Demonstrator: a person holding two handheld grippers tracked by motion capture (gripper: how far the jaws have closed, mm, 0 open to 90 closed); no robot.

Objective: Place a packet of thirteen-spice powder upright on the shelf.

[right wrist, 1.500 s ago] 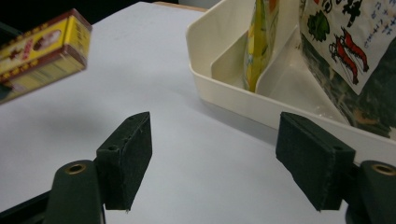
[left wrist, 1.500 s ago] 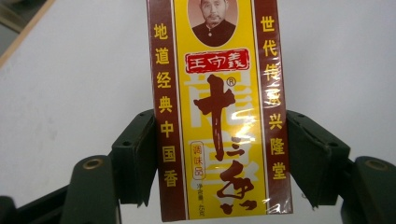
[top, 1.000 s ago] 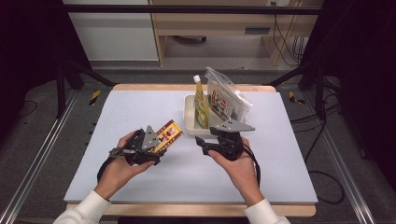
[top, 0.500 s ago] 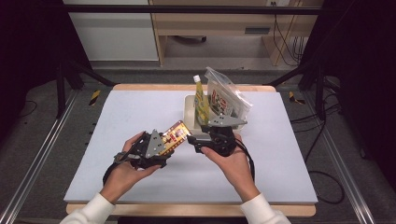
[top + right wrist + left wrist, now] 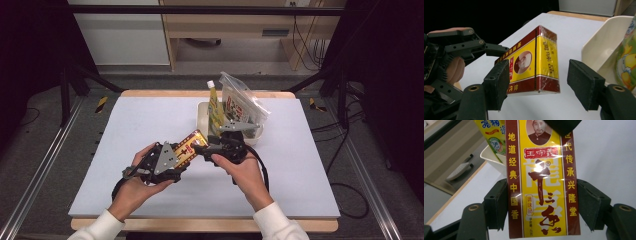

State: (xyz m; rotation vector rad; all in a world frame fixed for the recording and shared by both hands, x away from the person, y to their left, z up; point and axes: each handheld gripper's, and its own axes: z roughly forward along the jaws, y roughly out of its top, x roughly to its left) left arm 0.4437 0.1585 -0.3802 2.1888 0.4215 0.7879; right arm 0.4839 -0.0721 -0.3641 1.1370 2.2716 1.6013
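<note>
White counter (image 5: 150, 120) with a wooden rim fills the workspace, with dark floor, cables and pale cabinets behind it.

Near the front middle of the counter, the left tool (image 5: 172, 159) clamps a yellow and dark-red box (image 5: 187, 147) by its two long sides; in the left gripper view its black pads (image 5: 496, 203) press against the red side bands, so it is closed on the box (image 5: 541, 182). The box is held up off the counter, tilted, its far end pointing toward the right tool (image 5: 202, 148).

The right tool meets that far end. In the right gripper view its jaws stand apart on either side of the box (image 5: 534, 65), with a clear gap at the right pad (image 5: 584, 82); the left pad lies very close to the box face, and I cannot tell whether it touches.

The box front carries a small portrait, a red plate with the characters 王守義, and a small frame reading 调味品. The left band reads 地道经典中国香, the right band ends in 代传承兴隆堂. The narrow end also shows 调味品.

Just beyond the tools stands a cream tub (image 5: 202, 114). It holds a yellow-green bottle (image 5: 214, 107) with a white cap and a clear bag (image 5: 240, 105) with red print too small to read.
</note>
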